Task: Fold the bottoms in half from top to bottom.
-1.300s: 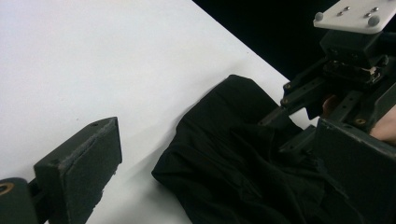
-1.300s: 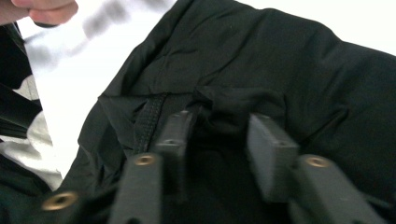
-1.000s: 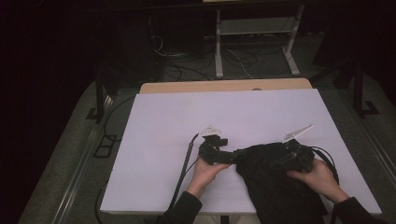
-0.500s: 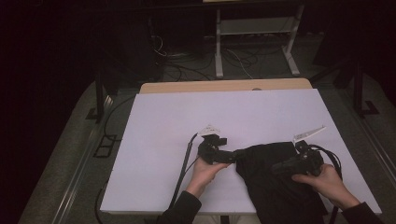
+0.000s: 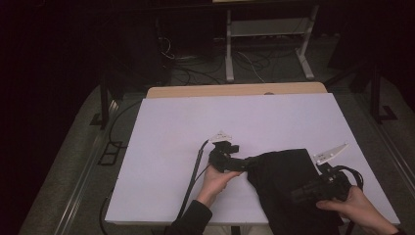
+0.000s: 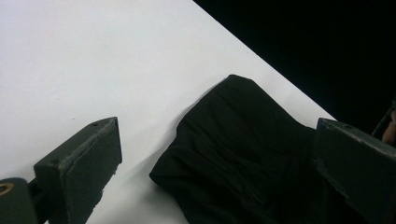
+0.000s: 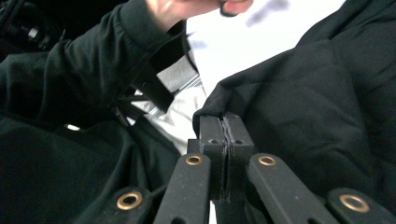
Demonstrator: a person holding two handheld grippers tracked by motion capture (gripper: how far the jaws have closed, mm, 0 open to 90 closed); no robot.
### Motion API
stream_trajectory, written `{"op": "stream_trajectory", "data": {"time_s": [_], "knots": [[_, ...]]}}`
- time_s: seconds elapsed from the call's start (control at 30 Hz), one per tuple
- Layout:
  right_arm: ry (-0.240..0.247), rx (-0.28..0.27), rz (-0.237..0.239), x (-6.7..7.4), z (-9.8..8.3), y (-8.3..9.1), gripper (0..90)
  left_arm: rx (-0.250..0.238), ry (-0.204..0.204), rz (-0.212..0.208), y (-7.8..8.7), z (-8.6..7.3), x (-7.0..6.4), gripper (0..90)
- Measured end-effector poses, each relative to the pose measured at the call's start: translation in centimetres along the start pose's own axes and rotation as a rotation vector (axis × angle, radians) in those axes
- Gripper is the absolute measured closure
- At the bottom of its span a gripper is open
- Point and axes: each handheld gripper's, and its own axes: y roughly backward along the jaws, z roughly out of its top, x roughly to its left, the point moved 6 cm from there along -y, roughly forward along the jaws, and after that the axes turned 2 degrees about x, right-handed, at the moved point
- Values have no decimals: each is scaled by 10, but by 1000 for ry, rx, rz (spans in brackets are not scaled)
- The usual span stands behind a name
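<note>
A black cloth (image 5: 281, 176) lies crumpled on the white table (image 5: 195, 127) near its front right. The left gripper (image 5: 242, 164), held in a hand, points at the cloth's left edge. Seen from the left gripper view, the left gripper (image 6: 217, 140) is open wide, with a fold of the cloth (image 6: 243, 154) lying between its spread fingers (image 6: 79, 168), apart from both. The right gripper (image 5: 299, 195) sits over the cloth's near right part. In the right gripper view the right gripper (image 7: 225, 123) is shut on the hem of the cloth (image 7: 299, 102).
The left gripper's black cable (image 5: 195, 174) runs down to the table's front edge. A wooden strip (image 5: 235, 90) borders the far edge. Beyond it a metal stand (image 5: 266, 34) and floor cables (image 5: 195, 73) sit in the dark. A dark sleeve (image 7: 93, 84) is close to the right gripper.
The right gripper has moved to the right and toward the near edge, drawing the cloth with it. The left gripper has stayed where it was.
</note>
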Motion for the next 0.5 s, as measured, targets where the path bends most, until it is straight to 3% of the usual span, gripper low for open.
{"op": "stream_trajectory", "data": {"time_s": [0.27,0.33,0.37,0.5], "knots": [[28,87,44,16,-11,-7,864,4,2,5,0,0,1,20],[35,109,47,19,-14,-8,792,8,-1,7,-1,-1,1,19],[35,107,24,18,-14,-8,744,9,-1,7,-1,-1,1,20],[22,69,-19,12,-12,-2,627,9,-2,7,-2,-1,1,20]]}}
